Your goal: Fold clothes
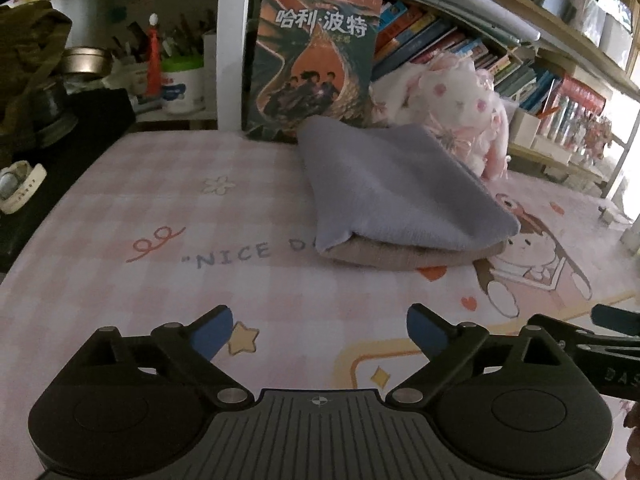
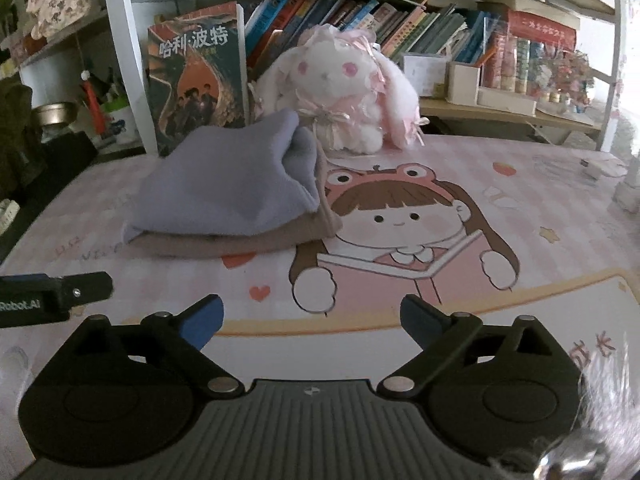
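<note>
A folded lilac cloth [image 1: 396,188] lies on top of a folded beige cloth [image 1: 400,258] in a small stack on the pink cartoon desk mat [image 1: 160,208]. The stack also shows in the right wrist view, lilac cloth [image 2: 228,188] over beige cloth [image 2: 240,242]. My left gripper [image 1: 320,332] is open and empty, held low over the mat, well short of the stack. My right gripper [image 2: 312,320] is open and empty, over the mat to the right of the stack. Each gripper's side shows at the edge of the other's view.
A Harry Potter book [image 1: 312,60] and a white-pink plush rabbit [image 2: 344,92] stand just behind the stack. Bookshelves [image 2: 400,20] run along the back. Jars and cups [image 1: 180,84] and a watch [image 1: 16,188] sit at far left; small items [image 2: 596,168] at far right.
</note>
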Demonstrator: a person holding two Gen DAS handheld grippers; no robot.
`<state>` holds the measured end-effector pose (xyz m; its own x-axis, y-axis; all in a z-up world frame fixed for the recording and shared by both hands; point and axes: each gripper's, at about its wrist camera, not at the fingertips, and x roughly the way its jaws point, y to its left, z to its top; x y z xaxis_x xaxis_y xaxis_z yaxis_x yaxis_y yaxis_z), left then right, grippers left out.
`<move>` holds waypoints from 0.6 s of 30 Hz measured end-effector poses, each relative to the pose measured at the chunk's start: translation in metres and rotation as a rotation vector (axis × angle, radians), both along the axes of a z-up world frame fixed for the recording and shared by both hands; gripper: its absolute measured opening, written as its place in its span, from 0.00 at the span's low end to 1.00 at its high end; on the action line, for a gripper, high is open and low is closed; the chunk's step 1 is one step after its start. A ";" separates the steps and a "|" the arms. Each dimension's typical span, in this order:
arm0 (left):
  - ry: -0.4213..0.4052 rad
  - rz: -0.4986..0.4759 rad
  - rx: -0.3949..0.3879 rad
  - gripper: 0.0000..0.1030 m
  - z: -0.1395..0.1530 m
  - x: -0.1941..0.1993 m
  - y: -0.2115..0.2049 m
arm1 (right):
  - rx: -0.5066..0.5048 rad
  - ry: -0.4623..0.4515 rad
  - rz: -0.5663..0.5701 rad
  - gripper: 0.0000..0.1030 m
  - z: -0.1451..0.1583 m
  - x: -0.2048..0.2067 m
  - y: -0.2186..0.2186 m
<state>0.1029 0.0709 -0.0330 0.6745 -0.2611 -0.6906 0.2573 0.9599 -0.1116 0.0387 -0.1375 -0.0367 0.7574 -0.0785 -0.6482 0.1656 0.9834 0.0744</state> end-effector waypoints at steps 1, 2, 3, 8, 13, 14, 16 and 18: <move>-0.001 0.003 0.005 0.94 0.000 -0.002 0.000 | -0.007 0.001 -0.001 0.95 0.000 -0.002 0.002; -0.005 0.005 0.008 0.95 -0.001 -0.004 0.000 | -0.013 0.003 -0.001 0.96 0.000 -0.004 0.003; -0.011 0.009 0.011 0.96 -0.001 -0.006 0.001 | -0.016 0.003 -0.001 0.97 -0.001 -0.006 0.004; -0.021 0.013 0.035 0.98 -0.004 -0.015 -0.002 | -0.017 0.018 -0.002 0.98 -0.003 -0.011 0.008; -0.019 -0.003 0.045 0.99 -0.005 -0.016 -0.005 | -0.009 0.035 -0.022 0.98 -0.006 -0.012 0.007; -0.019 -0.003 0.046 0.99 -0.006 -0.016 -0.005 | -0.011 0.036 -0.025 0.98 -0.006 -0.012 0.007; -0.020 0.000 0.047 0.99 -0.006 -0.016 -0.004 | -0.015 0.037 -0.032 0.98 -0.006 -0.011 0.008; -0.019 0.004 0.047 0.99 -0.006 -0.016 -0.004 | -0.015 0.039 -0.033 0.98 -0.007 -0.011 0.009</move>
<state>0.0873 0.0670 -0.0389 0.6889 -0.2256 -0.6889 0.2548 0.9651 -0.0612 0.0278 -0.1285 -0.0433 0.7285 -0.1125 -0.6758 0.2001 0.9784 0.0529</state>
